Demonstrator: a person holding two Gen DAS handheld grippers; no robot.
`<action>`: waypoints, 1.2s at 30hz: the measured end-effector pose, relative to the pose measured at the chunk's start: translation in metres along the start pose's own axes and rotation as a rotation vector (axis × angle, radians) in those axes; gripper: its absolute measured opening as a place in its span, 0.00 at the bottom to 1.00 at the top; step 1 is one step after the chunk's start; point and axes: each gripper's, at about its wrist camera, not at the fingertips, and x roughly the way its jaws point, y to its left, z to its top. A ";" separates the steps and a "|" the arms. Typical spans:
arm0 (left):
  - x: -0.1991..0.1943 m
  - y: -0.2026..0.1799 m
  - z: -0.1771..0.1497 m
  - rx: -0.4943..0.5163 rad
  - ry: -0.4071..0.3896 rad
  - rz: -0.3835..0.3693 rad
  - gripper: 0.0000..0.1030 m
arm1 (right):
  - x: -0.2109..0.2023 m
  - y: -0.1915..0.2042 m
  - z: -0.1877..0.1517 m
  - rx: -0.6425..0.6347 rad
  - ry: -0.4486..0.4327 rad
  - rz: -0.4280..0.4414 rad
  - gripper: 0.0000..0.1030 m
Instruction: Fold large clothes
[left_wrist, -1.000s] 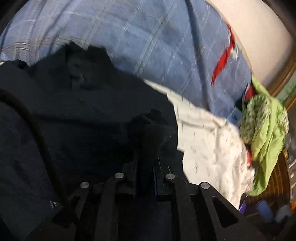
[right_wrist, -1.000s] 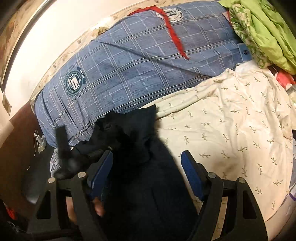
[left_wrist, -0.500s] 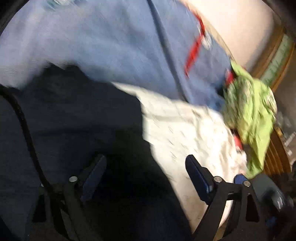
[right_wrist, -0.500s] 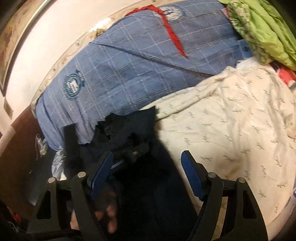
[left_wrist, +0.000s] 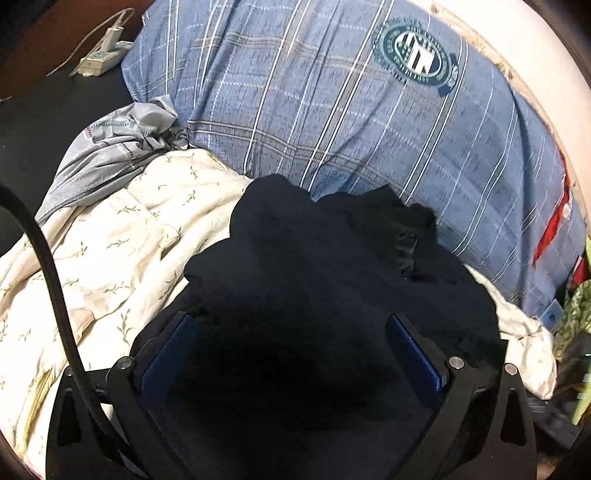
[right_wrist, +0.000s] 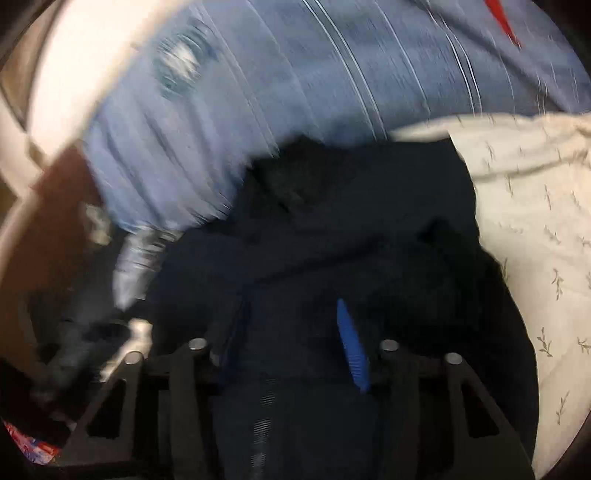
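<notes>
A dark navy garment (left_wrist: 332, 280) lies bunched on the cream leaf-print quilt (left_wrist: 110, 236), its far edge against the blue plaid pillow (left_wrist: 351, 110). My left gripper (left_wrist: 295, 343) is open just above the garment, its blue pads wide apart with nothing between them. The right wrist view is blurred. There the same dark garment (right_wrist: 351, 229) fills the middle, and my right gripper (right_wrist: 291, 332) has its jaws drawn close with dark cloth bunched between them; one blue pad (right_wrist: 351, 343) shows.
A grey cloth (left_wrist: 110, 147) lies crumpled left of the pillow. A white power strip (left_wrist: 103, 55) sits at the far left. Green patterned clothes (left_wrist: 576, 314) lie at the right edge. A black cable (left_wrist: 55, 280) crosses the left view.
My left gripper let go of the dark garment, opened wide and swung to the left. My right gripper went from open to closed on the garment and is moving fast.
</notes>
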 end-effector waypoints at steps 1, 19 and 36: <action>0.000 0.001 0.000 0.011 0.004 0.007 0.99 | 0.010 -0.011 -0.001 -0.014 0.024 -0.085 0.40; 0.015 -0.018 0.014 0.150 0.007 0.100 0.99 | -0.063 -0.046 -0.009 0.050 -0.166 -0.302 1.00; 0.075 0.007 0.002 0.172 0.162 0.269 1.00 | -0.028 -0.079 0.007 0.056 -0.046 -0.291 0.03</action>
